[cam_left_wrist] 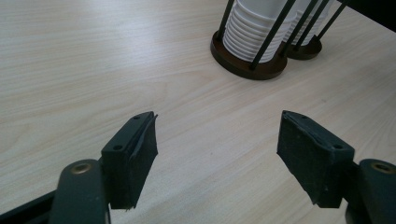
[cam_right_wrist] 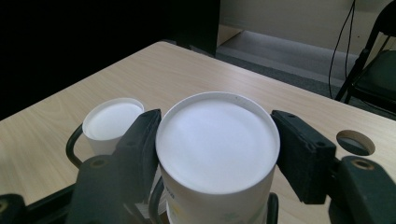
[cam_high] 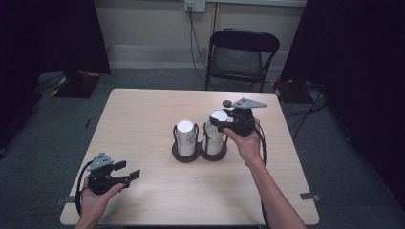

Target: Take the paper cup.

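We've got the right gripper point(cam_right_wrist: 215, 149) clamped on the right cup stack's top cup point(cam_right_wrist: 217, 142), while our left gripper point(cam_left_wrist: 217, 154) sits wide apart near the table's left corner.

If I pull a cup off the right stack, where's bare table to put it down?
Bare table runs left of the cup holder, up to the far edge, and along the near edge between the left gripper and the right forearm. It is crowded at the two cup stacks, where the right gripper clamps the right stack.
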`<state>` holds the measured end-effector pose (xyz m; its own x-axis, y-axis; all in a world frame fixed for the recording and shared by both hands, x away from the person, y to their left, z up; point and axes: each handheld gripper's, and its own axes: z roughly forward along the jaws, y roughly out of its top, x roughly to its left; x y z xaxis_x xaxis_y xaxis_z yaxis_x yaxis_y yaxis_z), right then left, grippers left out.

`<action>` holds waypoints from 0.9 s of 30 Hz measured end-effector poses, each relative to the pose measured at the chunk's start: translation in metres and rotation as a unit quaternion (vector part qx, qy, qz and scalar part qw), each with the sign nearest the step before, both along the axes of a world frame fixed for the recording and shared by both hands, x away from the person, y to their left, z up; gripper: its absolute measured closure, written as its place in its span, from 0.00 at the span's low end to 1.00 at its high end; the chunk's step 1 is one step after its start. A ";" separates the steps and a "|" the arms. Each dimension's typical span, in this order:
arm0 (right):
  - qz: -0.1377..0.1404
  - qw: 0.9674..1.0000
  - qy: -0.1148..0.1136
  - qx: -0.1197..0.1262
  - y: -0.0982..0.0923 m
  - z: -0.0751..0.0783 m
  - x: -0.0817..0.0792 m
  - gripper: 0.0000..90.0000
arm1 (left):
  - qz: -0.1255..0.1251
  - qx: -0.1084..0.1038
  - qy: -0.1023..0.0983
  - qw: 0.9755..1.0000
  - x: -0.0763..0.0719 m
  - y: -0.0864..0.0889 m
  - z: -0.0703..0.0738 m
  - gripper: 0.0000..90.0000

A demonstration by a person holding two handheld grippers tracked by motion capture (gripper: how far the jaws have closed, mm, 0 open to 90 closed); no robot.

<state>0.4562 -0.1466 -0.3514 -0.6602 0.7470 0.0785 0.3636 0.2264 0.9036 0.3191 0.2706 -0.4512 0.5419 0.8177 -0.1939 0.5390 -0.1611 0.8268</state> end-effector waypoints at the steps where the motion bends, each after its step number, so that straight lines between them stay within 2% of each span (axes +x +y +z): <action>1: -0.001 1.000 -0.001 -0.001 0.000 0.001 0.000 0.40 | 0.000 0.000 0.000 1.000 0.000 0.000 0.000 0.32; 17: -0.003 1.000 0.000 0.005 -0.002 0.007 -0.002 0.41 | 0.000 0.002 0.001 1.000 0.000 0.000 0.000 0.32; 20: -0.002 1.000 -0.003 0.007 -0.002 0.008 -0.002 0.41 | 0.000 0.002 0.001 1.000 0.000 0.000 0.000 0.32; 22: -0.004 1.000 -0.014 0.007 -0.002 0.011 -0.004 0.41 | 0.000 0.003 0.002 1.000 0.000 0.000 0.000 0.32; 27: -0.002 1.000 -0.016 0.009 -0.003 0.016 -0.004 0.41 | 0.001 0.004 0.000 1.000 0.000 -0.001 0.000 0.32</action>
